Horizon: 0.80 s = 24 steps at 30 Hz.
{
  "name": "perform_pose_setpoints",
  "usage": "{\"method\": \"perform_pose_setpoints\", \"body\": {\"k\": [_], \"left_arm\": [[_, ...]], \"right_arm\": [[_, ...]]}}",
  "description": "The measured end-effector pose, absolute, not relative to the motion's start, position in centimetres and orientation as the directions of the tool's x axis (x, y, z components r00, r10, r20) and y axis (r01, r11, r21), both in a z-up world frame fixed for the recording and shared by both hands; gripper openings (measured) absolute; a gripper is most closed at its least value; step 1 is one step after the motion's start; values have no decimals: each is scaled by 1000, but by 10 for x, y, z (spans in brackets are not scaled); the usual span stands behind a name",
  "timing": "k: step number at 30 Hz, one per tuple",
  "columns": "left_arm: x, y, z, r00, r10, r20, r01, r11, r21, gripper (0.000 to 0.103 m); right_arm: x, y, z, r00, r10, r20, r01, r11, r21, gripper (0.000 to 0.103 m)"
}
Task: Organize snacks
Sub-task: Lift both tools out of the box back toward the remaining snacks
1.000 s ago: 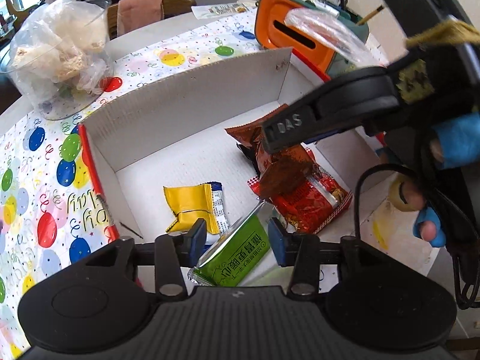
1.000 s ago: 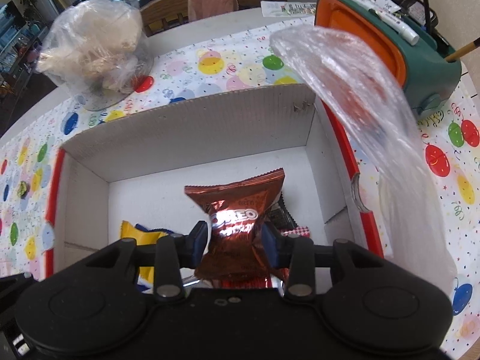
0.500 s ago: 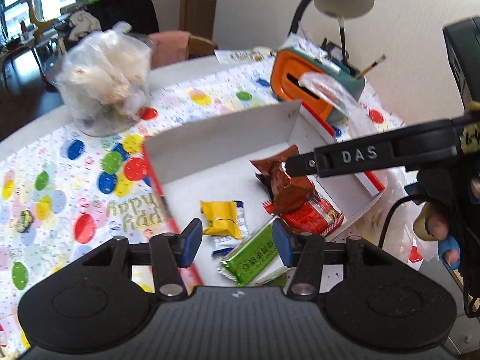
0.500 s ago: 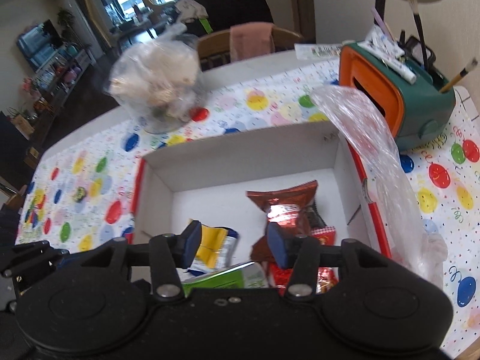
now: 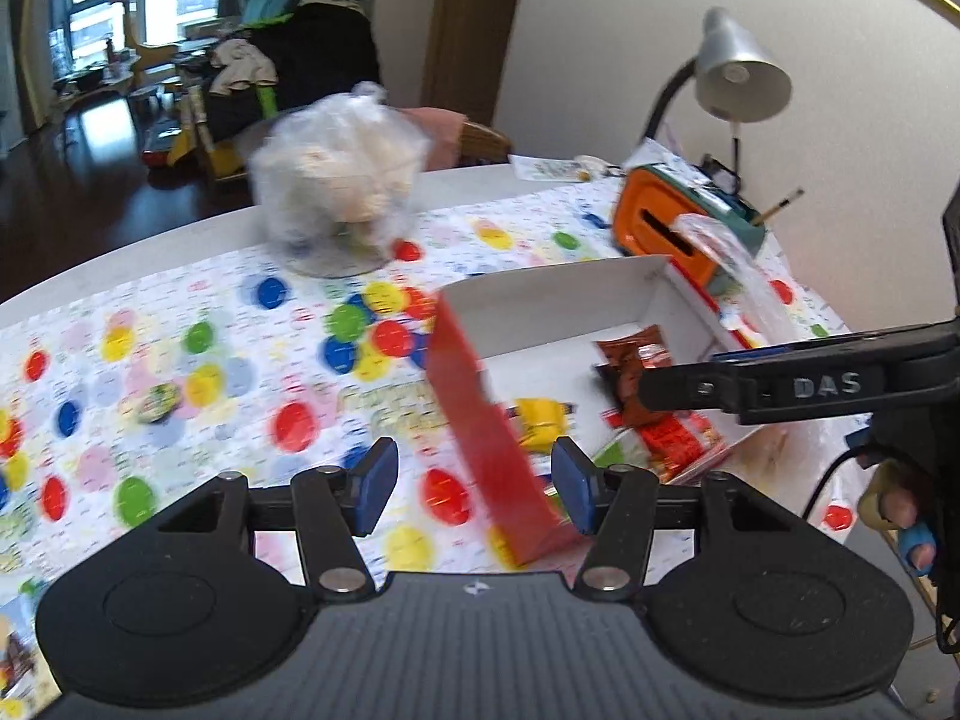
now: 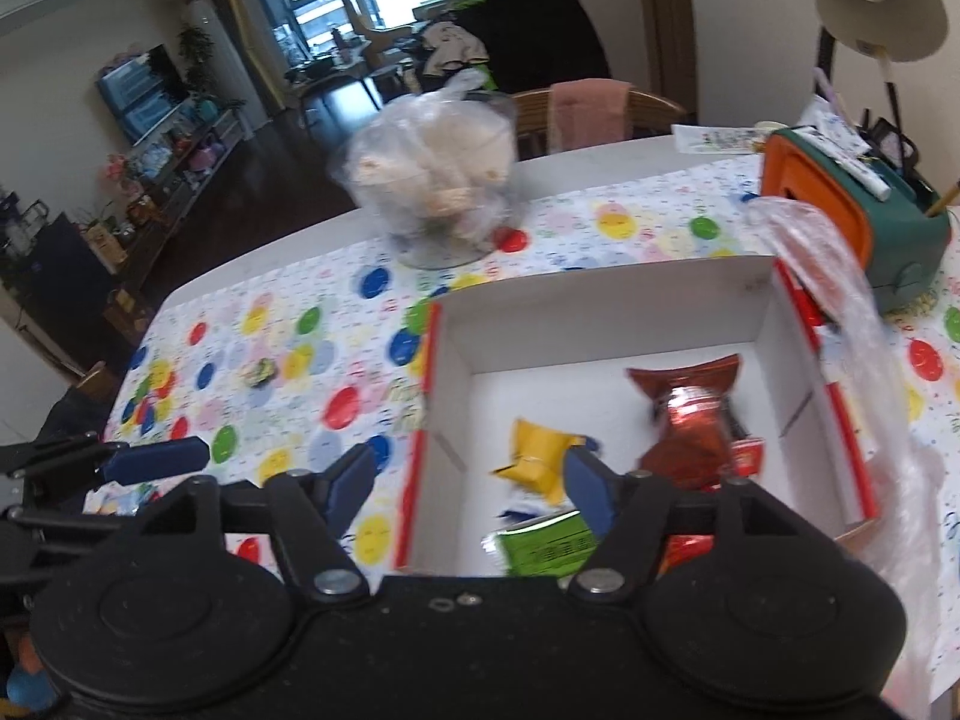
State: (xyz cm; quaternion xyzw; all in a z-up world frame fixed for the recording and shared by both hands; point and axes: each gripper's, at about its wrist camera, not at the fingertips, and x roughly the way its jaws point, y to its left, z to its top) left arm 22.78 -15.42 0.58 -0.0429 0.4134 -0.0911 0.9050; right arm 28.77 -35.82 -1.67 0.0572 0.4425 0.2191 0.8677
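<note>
A white cardboard box (image 6: pixel 606 312) with red outer sides (image 5: pixel 486 438) sits on the balloon-print tablecloth. Inside lie a brown-red Oreo packet (image 6: pixel 690 408) (image 5: pixel 636 366), a yellow packet (image 6: pixel 534 459) (image 5: pixel 540 420), a green packet (image 6: pixel 552 549) and a red packet (image 5: pixel 678 438). My left gripper (image 5: pixel 474 489) is open and empty, raised above the box's near left corner. My right gripper (image 6: pixel 471 489) is open and empty, raised above the box's front edge; its arm crosses the left wrist view (image 5: pixel 780 387).
A clear bowl with a plastic bag of pale snacks (image 6: pixel 438 180) stands behind the box. An orange and green organiser (image 6: pixel 852 210) with pens stands at the back right under a desk lamp (image 5: pixel 741 75). A clear plastic bag (image 6: pixel 840 324) drapes over the box's right side. A small wrapped sweet (image 6: pixel 261 369) lies on the cloth.
Both grippers have opened, let go of the Oreo and green packets into the box, and pulled up and back. The views now take in more of the table and room.
</note>
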Motion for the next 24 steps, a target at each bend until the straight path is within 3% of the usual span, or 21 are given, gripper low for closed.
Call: {"method": "perform_pose_setpoints", "body": {"k": [4, 11, 14, 24], "left_arm": [[208, -119, 8, 660, -157, -734, 68, 986, -150, 61], [175, -63, 10, 685, -107, -720, -3, 989, -150, 69], [162, -41, 8, 688, -93, -719, -24, 988, -151, 73], [124, 38, -5, 673, -20, -740, -114, 985, -130, 75]], "right_arm": [[273, -333, -13, 504, 466, -727, -378, 876, 299, 81], [254, -279, -14, 457, 523, -719, -462, 830, 311, 82], [244, -257, -14, 430, 552, -715, -499, 805, 322, 89], [214, -176, -23, 367, 586, -723, -589, 747, 307, 95]]}}
